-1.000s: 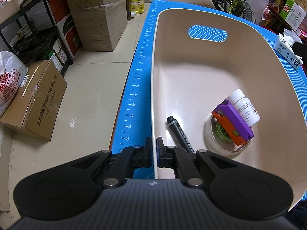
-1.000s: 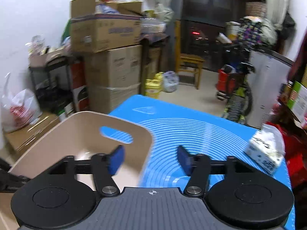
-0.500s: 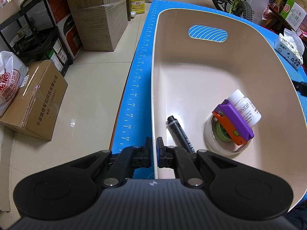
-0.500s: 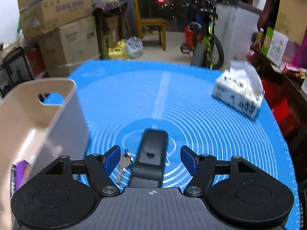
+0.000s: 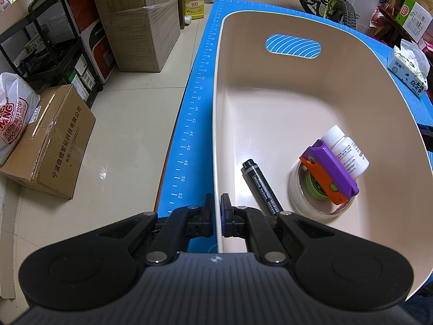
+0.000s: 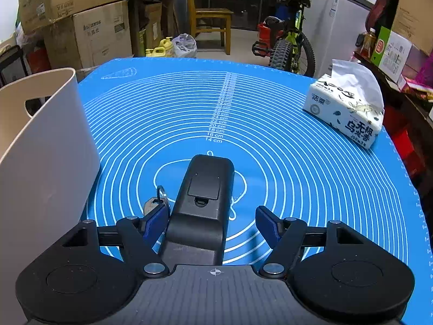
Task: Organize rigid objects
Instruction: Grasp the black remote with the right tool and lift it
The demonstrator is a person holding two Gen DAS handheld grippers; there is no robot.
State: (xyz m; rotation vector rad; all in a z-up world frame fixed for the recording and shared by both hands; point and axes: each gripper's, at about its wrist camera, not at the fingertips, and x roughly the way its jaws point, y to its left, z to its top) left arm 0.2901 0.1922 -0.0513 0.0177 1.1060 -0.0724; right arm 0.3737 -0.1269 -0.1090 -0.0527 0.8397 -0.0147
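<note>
My left gripper point(image 5: 216, 216) is shut on the near rim of the beige bin point(image 5: 216, 140). The bin holds a black marker point(image 5: 259, 187), a tape roll point(image 5: 300, 189), a purple and orange utility knife point(image 5: 330, 173) and a white bottle point(image 5: 346, 151). My right gripper point(image 6: 212, 224) is open, low over the blue mat point(image 6: 284, 140). A black remote point(image 6: 201, 205) lies back up between its fingers, close to the left one. A key with a ring point(image 6: 155, 203) lies just left of the remote. The bin's outer wall point(image 6: 51, 162) stands to the left.
A tissue pack point(image 6: 346, 113) sits on the mat at the far right, also in the left wrist view point(image 5: 408, 70). The mat's left edge point(image 5: 189, 124) drops to the floor with cardboard boxes point(image 5: 46, 143). A bicycle point(image 6: 286, 43) and chair point(image 6: 211, 19) stand beyond.
My right gripper swung from the bin to the mat and came down around the remote, which now lies nearer between its fingers. My left gripper and the bin stayed still.
</note>
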